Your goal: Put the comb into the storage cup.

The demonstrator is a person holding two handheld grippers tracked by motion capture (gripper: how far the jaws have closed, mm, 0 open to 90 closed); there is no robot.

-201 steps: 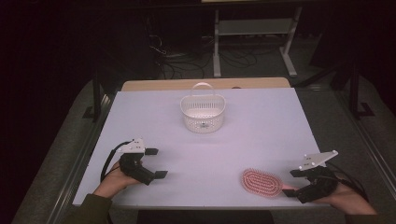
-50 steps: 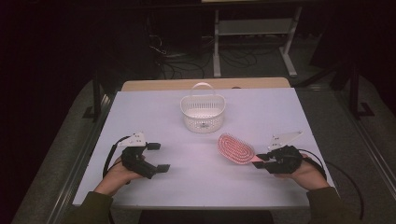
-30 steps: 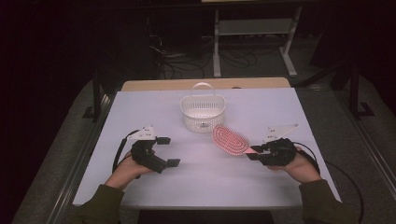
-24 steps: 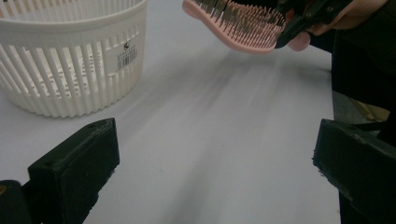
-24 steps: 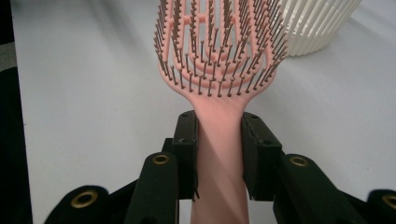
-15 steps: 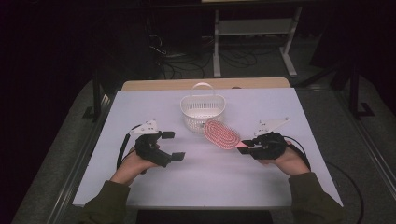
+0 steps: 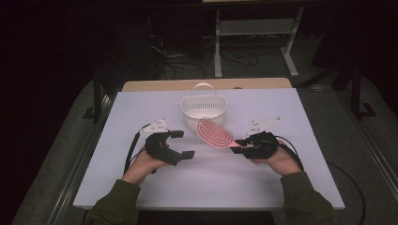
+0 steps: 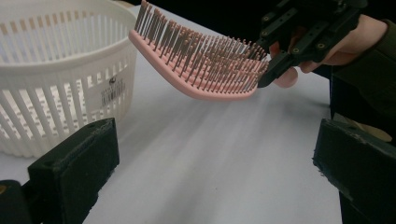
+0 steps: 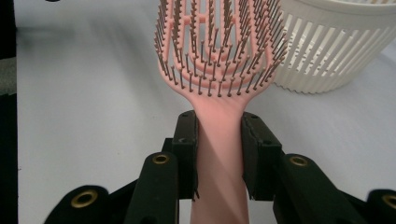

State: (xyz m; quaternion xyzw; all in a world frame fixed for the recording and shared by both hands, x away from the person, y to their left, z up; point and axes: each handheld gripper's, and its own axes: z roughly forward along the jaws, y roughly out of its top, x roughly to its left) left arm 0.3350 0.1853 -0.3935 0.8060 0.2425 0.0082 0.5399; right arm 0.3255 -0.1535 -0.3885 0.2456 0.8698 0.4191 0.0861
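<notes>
A white table (image 7: 291,187) fills the scene, with a white slatted basket (image 7: 203,110) at its far middle. Both forearms reach in from the near edge. The right gripper (image 7: 237,146), pointing left, is clamped on the handle of a pink hairbrush (image 7: 214,133), held lifted with its tip at the basket's near rim. The left gripper (image 7: 182,144), near left of the basket, points right, jaws apart.

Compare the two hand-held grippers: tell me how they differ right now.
The right hand-held gripper is shut on the pink hairbrush by its handle; the left hand-held gripper is open and holds nothing. The right one carries the brush off the table, its head near the white basket; the left sits apart from both. Both are black, hand-held, with trailing cables.
</notes>
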